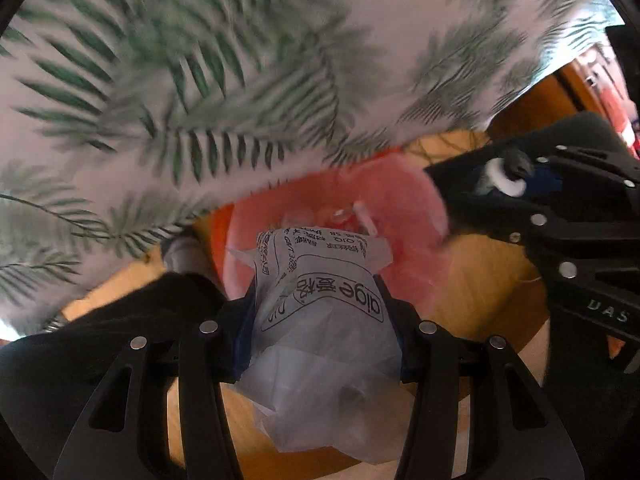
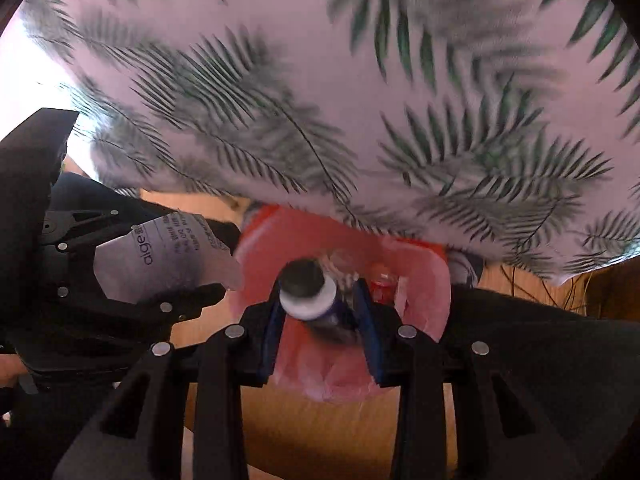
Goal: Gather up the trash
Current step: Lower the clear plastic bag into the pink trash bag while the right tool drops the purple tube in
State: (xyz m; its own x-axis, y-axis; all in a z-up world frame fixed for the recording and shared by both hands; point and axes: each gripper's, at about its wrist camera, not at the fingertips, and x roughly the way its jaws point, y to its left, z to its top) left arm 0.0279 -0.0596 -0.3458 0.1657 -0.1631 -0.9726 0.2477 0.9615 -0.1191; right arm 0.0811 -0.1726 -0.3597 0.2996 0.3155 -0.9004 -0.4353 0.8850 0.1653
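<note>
Two hand-held grippers hang side by side over a red-lined trash bin (image 2: 424, 276), both pointing steeply down toward the wooden floor (image 1: 480, 280). The left gripper (image 1: 320, 320) has its jaws clenched on a crumpled translucent plastic wrapper (image 1: 324, 320) printed "aige" — the wrapper's long axis runs along the fingers, its printed end aimed forward at the bin's mouth and its loose end trailing back toward the camera. The right gripper (image 2: 320, 312) grasps a small bottle (image 2: 308, 296) with a white collar and dark cap between its blue-padded jaws; the bottle lies lengthwise along the fingers, cap pointing away from the camera and down into the bin. Inside the bin, a red can (image 2: 382, 284) and scraps of clear and white litter rest on the pink liner. A bedsheet (image 2: 320, 80) with a green palm-leaf print — blurred in both views — overhangs the far rim of the bin.
</note>
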